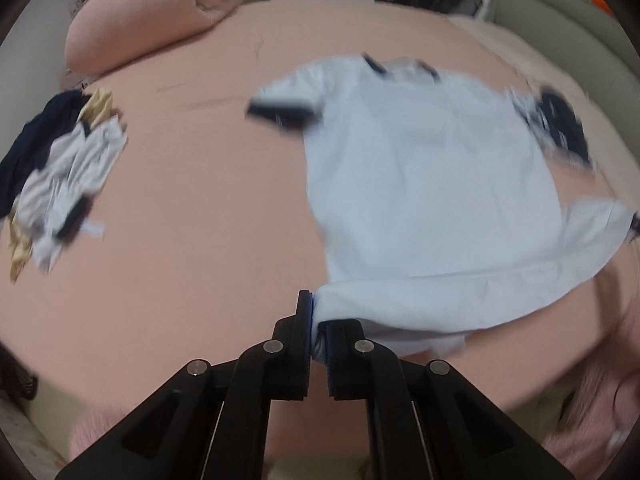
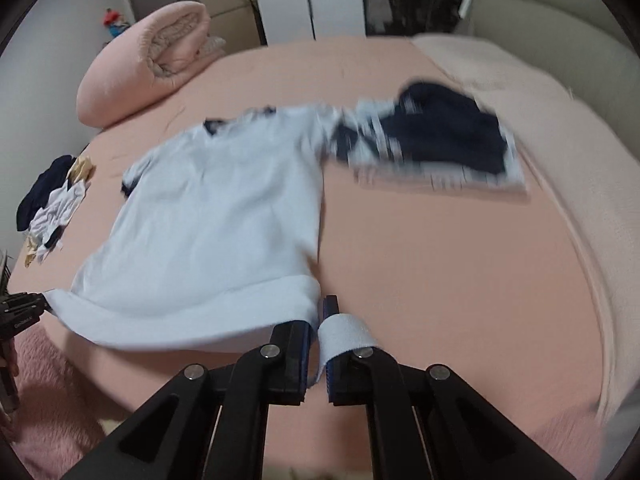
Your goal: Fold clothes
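Observation:
A pale blue T-shirt with dark navy trim on collar and sleeves lies spread on the pink bed, collar away from me. My left gripper is shut on the shirt's bottom left hem corner. In the right wrist view the same shirt shows, and my right gripper is shut on its bottom right hem corner, a strip of hem draped over the right finger. The left gripper shows at the left edge, holding the other corner. Both frames are motion-blurred.
A folded navy-and-white garment lies beyond the shirt's right sleeve. A loose pile of clothes sits at the bed's left edge. A rolled pink duvet is at the far left corner. A grey headboard and pale blanket are on the right.

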A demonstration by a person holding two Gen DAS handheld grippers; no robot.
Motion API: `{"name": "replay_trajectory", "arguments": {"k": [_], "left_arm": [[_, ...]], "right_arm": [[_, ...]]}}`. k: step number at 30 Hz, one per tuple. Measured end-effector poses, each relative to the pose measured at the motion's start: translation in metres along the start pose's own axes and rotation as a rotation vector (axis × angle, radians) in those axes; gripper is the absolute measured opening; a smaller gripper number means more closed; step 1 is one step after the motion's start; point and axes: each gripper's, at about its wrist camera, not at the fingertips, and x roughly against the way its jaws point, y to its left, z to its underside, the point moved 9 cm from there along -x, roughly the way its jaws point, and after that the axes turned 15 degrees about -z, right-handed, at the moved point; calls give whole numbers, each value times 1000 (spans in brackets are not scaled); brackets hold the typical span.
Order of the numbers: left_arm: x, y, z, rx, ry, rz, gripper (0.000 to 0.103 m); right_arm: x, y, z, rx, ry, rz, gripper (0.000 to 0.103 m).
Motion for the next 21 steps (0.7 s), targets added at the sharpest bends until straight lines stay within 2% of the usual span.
{"name": "replay_trajectory", "arguments": {"k": [2,5,7,9,11,12,14,16,19,21], "left_arm": [[35,13,-55,24,-94,-6,4],[90,32,-137,60,-234,-15,4],[128,45,-191,84,-328,-21,4],[166,58,-245,108,-422,-27,4],[205,71,-299,132,-515,-33,4],[224,78,-321,143,-559,-36,4],[248,86,-309,143,-615,-50,4],[252,85,-284,124,-636,-54,4],[216,75,-236,93,-576,-31,4],[157,59,-197,48,-476,-28,4]], "right_arm": [[-14,-5,-47,-31,-11,-42,3],[-7,-2,-159,-65,-126,-90,3],[27,16,-242,-53,-248,-119,3],[77,39,-309,-48,-378,-169,3],[127,64,-350,-20,-492,-210,3],[152,76,-360,7,-535,-220,3],[185,92,-361,49,-581,-247,3],[202,100,-345,71,-592,-274,3],[185,89,-289,58,-536,-257,3],[148,72,-237,32,-475,-211,3]]}}
